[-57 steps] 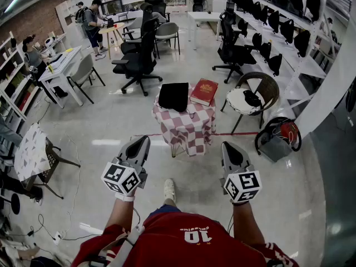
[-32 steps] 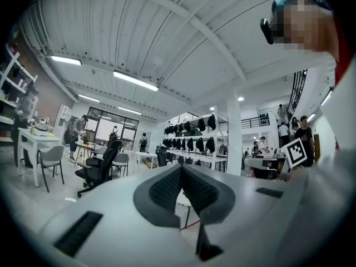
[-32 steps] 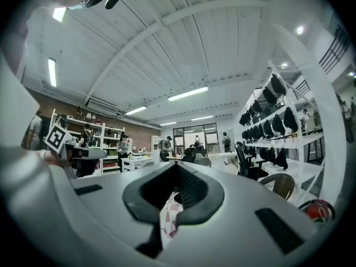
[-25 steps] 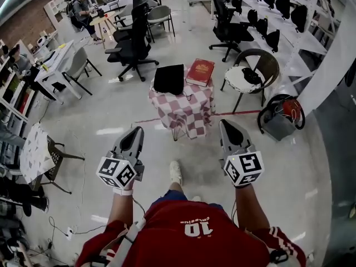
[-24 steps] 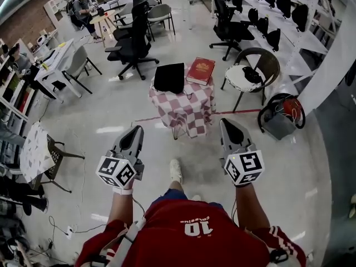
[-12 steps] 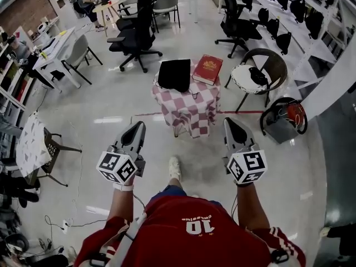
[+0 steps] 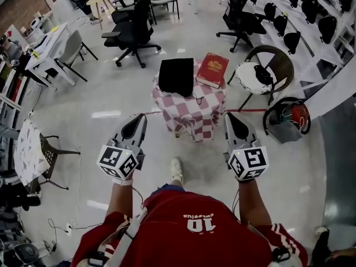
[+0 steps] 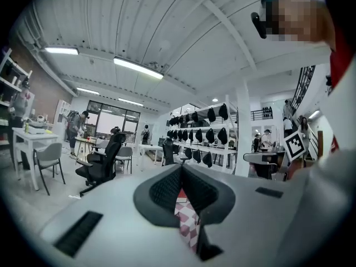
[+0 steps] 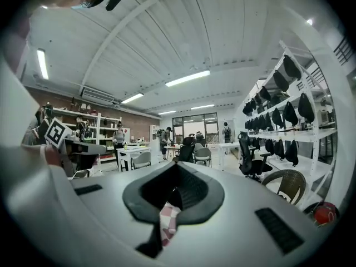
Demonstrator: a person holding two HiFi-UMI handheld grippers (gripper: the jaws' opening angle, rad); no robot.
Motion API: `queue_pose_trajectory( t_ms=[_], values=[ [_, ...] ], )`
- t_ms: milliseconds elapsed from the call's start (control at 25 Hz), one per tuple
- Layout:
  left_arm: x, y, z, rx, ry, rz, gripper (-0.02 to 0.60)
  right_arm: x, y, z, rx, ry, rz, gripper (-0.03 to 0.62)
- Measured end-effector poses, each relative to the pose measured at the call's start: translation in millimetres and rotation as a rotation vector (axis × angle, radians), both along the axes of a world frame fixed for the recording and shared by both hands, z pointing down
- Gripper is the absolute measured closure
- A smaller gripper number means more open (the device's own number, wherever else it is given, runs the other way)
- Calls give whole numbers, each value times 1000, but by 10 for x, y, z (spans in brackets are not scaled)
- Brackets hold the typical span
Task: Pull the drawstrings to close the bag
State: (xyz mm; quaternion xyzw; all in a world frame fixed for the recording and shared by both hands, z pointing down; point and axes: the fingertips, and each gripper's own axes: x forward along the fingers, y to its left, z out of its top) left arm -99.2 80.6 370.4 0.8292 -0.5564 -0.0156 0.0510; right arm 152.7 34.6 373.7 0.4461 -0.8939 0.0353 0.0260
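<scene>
So, left tongs (image 7: pixel 139 120): pressed together on nothing, held level, near-left of the table.
Bag (image 7: pixel 176 75): black, lying flat on the left half of the checked table (image 7: pixel 192 114), well apart from both tongs.
Right tongs (image 7: pixel 229 119): likewise pressed together and empty, near-right of the table.
Step in hand: I judge it the approach; no cord is taken yet.
Drawstrings: too small to pick out from here; look for them at the bag's mouth once you are close.
How to do it well: spread both pairs before you reach and pinch one cord in each. Then draw them apart evenly, so the mouth gathers without dragging the bag off the cloth.
Office chair (image 7: pixel 130 33): far left, out of your path.
Red book (image 7: pixel 212 69): just beside the bag on its right; mind it as the right cord comes out.
Wicker chair (image 7: pixel 276 65): right of the table, close to it.
Floor clutter (image 7: pixel 286 121): near right; keep your feet clear.
</scene>
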Motion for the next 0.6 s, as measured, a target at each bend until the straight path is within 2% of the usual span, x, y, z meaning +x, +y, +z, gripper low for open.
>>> queue_pose_trajectory(
  t_ms=[280,600],
  values=[
    [-250,-752,-64,6,17,35,572,-280,-647,63,-25,18,24,580],
    [-578,-1288,-152,14,44,70,572,-627,-1132,-142,1,32,49,580]
  ],
)
